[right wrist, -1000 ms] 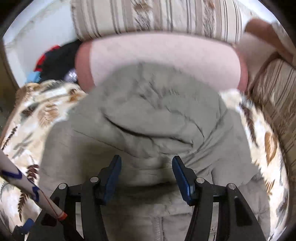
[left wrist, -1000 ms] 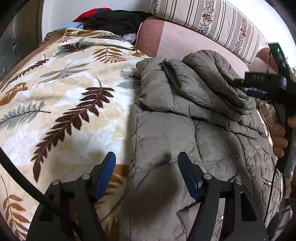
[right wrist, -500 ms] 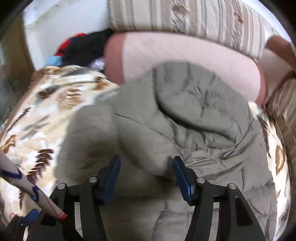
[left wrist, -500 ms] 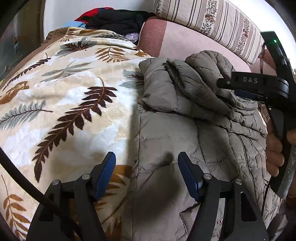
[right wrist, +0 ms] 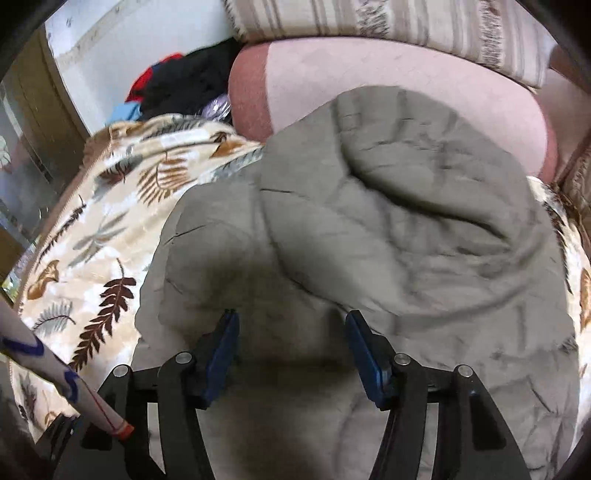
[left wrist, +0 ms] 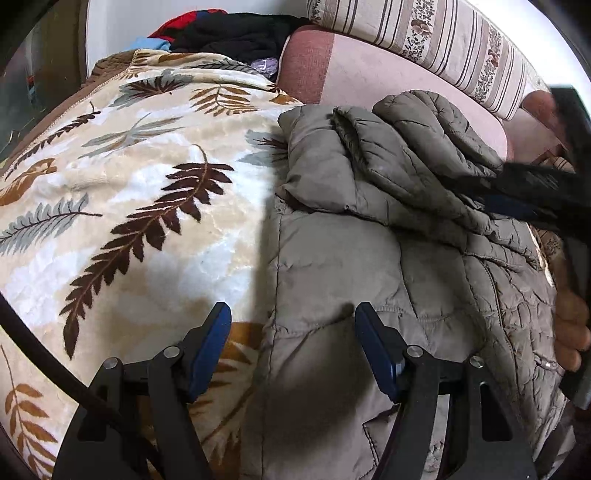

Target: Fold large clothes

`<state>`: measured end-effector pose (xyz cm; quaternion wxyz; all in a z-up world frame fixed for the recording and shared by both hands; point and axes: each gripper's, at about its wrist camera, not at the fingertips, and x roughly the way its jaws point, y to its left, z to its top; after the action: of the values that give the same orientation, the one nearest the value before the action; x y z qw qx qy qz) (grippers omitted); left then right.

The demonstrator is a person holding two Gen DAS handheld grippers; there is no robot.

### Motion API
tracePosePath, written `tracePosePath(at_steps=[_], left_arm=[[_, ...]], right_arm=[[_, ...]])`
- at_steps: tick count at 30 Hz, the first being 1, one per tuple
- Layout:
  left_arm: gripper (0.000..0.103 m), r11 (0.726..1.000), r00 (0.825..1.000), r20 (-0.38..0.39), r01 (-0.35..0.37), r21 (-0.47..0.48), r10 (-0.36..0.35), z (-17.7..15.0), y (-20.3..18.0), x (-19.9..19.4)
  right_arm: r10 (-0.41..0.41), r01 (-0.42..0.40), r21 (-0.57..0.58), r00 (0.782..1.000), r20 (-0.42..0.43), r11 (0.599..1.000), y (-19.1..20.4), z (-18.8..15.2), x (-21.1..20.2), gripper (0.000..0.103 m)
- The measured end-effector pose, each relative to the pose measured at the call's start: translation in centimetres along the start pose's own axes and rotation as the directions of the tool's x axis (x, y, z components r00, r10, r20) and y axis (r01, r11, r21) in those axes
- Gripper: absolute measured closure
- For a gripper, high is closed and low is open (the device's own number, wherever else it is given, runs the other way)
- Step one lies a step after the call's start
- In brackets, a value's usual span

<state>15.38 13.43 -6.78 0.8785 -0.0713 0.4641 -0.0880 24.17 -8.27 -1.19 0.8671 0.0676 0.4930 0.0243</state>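
Observation:
A grey-olive quilted puffer jacket (left wrist: pixel 369 258) lies on a leaf-patterned blanket (left wrist: pixel 129 206), its hood (left wrist: pixel 424 122) at the far end against a pink cushion. My left gripper (left wrist: pixel 291 332) is open and empty, straddling the jacket's left edge. My right gripper (right wrist: pixel 291 339) is open and empty, low over the jacket (right wrist: pixel 369 240) near the collar below the hood (right wrist: pixel 443 166). The right gripper's black body (left wrist: pixel 546 192) shows blurred at the right of the left wrist view, over the jacket's right side.
A pink cushion (left wrist: pixel 369 74) and a striped floral cushion (left wrist: pixel 443 37) lie behind the jacket. A pile of black, red and blue clothes (left wrist: pixel 229 33) sits at the far left corner. A white sleeve (right wrist: pixel 55 369) crosses the right wrist view's lower left.
My right gripper has swung left and moved in over the jacket, so the hood now sits to its right. My left gripper has barely moved.

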Motion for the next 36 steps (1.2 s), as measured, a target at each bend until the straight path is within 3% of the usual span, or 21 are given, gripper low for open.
tracePosePath(at_steps=[5,11,15,24,31,36], left_arm=[[0.034,0.996,0.996,0.023,-0.084,0.009,0.084,-1.6,-1.1,-2.1],[0.034,0.993,0.994,0.0,-0.111,-0.036,0.111,-3.2,-1.6,-6.0],[0.034,0.985,0.985,0.003,-0.171,-0.026,0.171,-3.6,-2.3,-7.7],[0.034,0.972,0.974,-0.038,-0.225,-0.063,0.223,-5.4,-2.6,-8.4],[0.034,0.957,0.966,-0.041,-0.258,-0.13,0.254,-5.1,0.5,-9.3],[0.03,0.946,0.971,-0.038,-0.239,-0.218,0.236,-5.2,4.6,-9.7]], right_arm=[[-0.017,0.018,0.03,1.0,-0.017,0.999,-4.0,-3.4,-2.5,0.038],[-0.032,0.035,0.048,0.998,-0.045,0.998,-8.2,-7.2,-4.2,0.038],[-0.023,0.029,0.075,0.997,-0.071,0.997,-10.8,-9.3,-4.8,0.038],[-0.025,0.031,0.043,0.991,-0.135,0.999,-14.0,-14.3,-5.7,0.037],[-0.041,0.049,0.068,0.993,-0.109,0.996,-17.0,-17.1,-9.1,0.036],[-0.054,0.058,0.214,0.998,-0.027,0.975,-23.2,-18.8,-14.1,0.03]])
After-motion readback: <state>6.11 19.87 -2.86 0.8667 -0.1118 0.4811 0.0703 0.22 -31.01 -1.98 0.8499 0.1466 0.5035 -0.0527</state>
